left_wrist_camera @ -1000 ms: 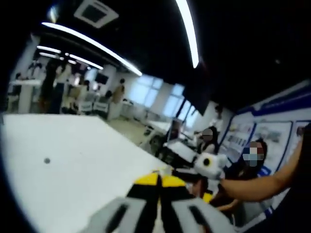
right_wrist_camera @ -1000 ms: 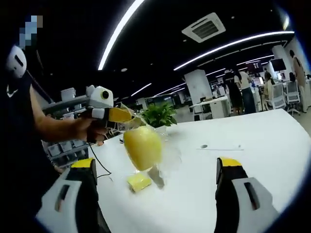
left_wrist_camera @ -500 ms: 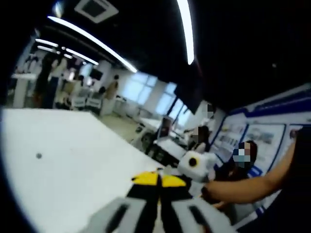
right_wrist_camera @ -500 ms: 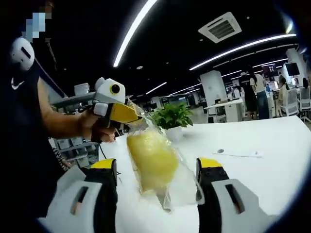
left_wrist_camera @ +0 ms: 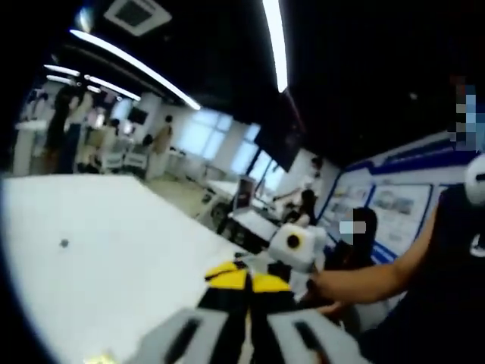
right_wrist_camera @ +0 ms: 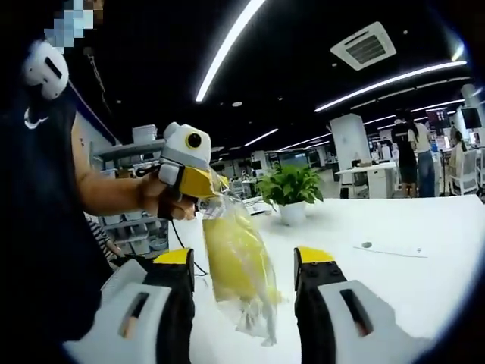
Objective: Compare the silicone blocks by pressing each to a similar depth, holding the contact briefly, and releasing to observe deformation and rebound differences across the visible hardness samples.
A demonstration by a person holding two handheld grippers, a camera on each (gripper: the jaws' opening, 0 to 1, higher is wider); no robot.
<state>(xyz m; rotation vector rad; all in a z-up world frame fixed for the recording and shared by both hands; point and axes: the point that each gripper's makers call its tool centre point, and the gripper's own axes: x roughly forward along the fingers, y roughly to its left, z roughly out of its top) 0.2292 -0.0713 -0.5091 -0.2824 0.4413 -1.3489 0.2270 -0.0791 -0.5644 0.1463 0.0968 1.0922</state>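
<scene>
White table point(right_wrist_camera: 424, 227) runs across an open office under long ceiling lights, and I have both tongs lifted above it. My left tongs point(right_wrist_camera: 206, 199) are closed tight on the top edge of a clear plastic bag point(right_wrist_camera: 261, 318), and the yellow silicone block point(right_wrist_camera: 236, 262) hangs inside it, off the table, between the jaws of my right tongs point(right_wrist_camera: 246, 267), which stand open on either side of the bag, close to it; whether they touch the film yet I cannot tell. In the left gripper view my left tongs point(left_wrist_camera: 246, 279) show shut, jaws together. The risk as I judge it: the block dangles with nothing behind it, so a squeeze may swing or twist it, the slick film may slide in the pinch, and the press depth would not match the other samples. A potted plant point(right_wrist_camera: 292, 193) stands far behind, a small dark dot point(right_wrist_camera: 367, 245) lies on the table to the right, people stand far off; none block me.
</scene>
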